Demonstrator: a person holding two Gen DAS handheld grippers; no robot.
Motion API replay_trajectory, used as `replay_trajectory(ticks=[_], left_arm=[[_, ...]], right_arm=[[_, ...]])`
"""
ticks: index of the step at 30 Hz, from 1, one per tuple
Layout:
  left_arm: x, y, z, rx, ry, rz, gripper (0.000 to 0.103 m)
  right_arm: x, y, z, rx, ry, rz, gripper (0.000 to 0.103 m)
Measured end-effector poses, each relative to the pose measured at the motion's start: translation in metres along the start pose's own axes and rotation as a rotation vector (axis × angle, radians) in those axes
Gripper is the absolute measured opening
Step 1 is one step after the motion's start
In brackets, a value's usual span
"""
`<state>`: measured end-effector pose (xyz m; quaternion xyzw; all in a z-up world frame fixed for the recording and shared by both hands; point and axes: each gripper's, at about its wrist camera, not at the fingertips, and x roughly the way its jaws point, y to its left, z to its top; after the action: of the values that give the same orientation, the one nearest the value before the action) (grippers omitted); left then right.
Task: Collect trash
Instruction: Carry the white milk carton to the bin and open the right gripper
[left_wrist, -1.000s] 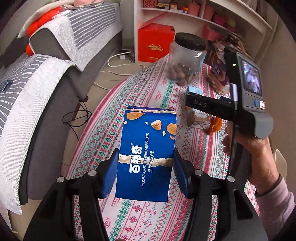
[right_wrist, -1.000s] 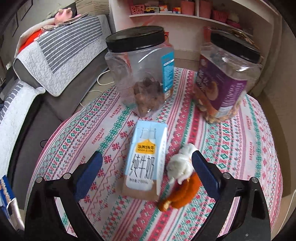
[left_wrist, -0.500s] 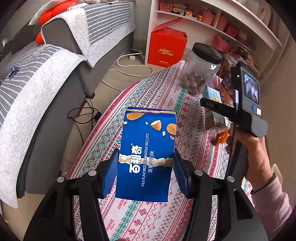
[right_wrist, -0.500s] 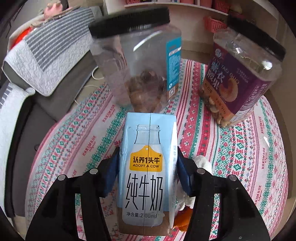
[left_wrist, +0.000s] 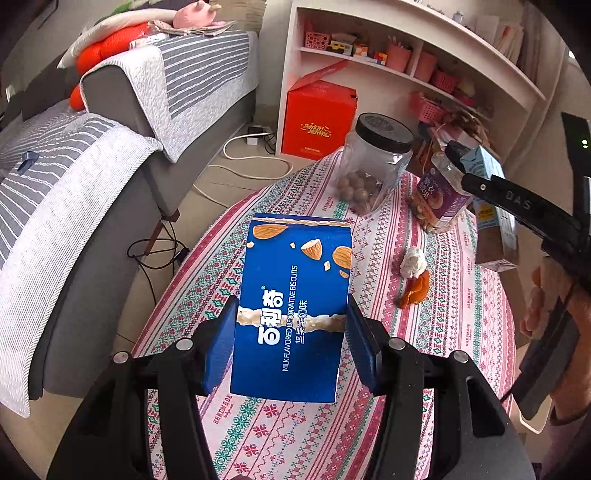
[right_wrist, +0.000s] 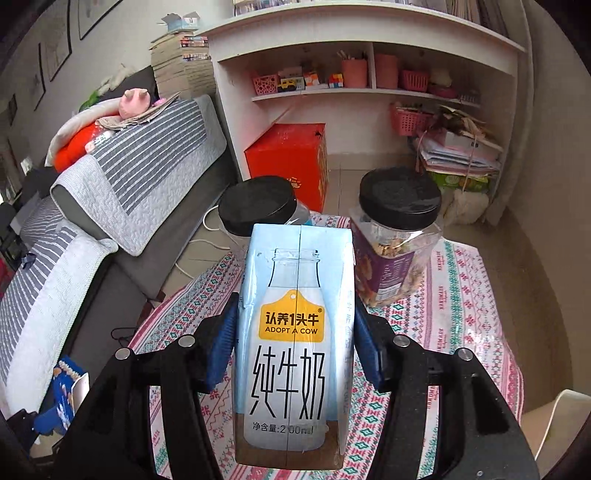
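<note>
The blue biscuit box (left_wrist: 291, 306) reads "MILK FLAVORED DECORATIVE BISCUITS"; the milk carton (right_wrist: 295, 343) reads "ADOPT A COW"; the tablecloth (left_wrist: 461, 332) repeats "HANDMADE"; the right hand-held gripper (left_wrist: 517, 203) bears "DAS"

Each black claw (left_wrist: 291, 343) carries blue pads (left_wrist: 221, 343), silver screws and a white "DAS" marking.

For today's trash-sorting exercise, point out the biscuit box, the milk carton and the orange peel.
biscuit box (left_wrist: 295, 295): left wrist view, front panel.
milk carton (right_wrist: 295, 332): right wrist view, yellow label.
orange peel (left_wrist: 415, 291): left wrist view, middle of peel.
</note>
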<state>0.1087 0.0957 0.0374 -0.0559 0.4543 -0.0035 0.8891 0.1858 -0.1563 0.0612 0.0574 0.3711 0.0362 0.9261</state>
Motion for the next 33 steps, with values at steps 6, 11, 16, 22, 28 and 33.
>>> replay_trajectory(ticks=[6,11,16,22,28,33], left_arm=[[-0.002,-0.022,-0.004,0.034,-0.020,-0.014,0.055],[-0.010,-0.045,-0.011,0.064,-0.059,-0.045,0.055],[-0.013,-0.072,-0.019,0.111,-0.084,-0.060,0.055],[-0.018,-0.105,-0.027,0.155,-0.123,-0.089,0.055],[-0.019,-0.133,-0.034,0.191,-0.145,-0.110,0.055],[-0.021,-0.155,-0.043,0.234,-0.153,-0.126,0.055]], right_arm=[[-0.040,-0.026,-0.021,0.010,-0.023,-0.028,0.054],[-0.065,-0.046,-0.041,0.027,-0.046,-0.042,0.054],[-0.085,-0.065,-0.059,0.026,-0.085,-0.077,0.054],[-0.106,-0.085,-0.077,0.020,-0.133,-0.125,0.055],[-0.125,-0.121,-0.092,0.057,-0.170,-0.199,0.055],[-0.146,-0.151,-0.097,0.109,-0.202,-0.249,0.055]])
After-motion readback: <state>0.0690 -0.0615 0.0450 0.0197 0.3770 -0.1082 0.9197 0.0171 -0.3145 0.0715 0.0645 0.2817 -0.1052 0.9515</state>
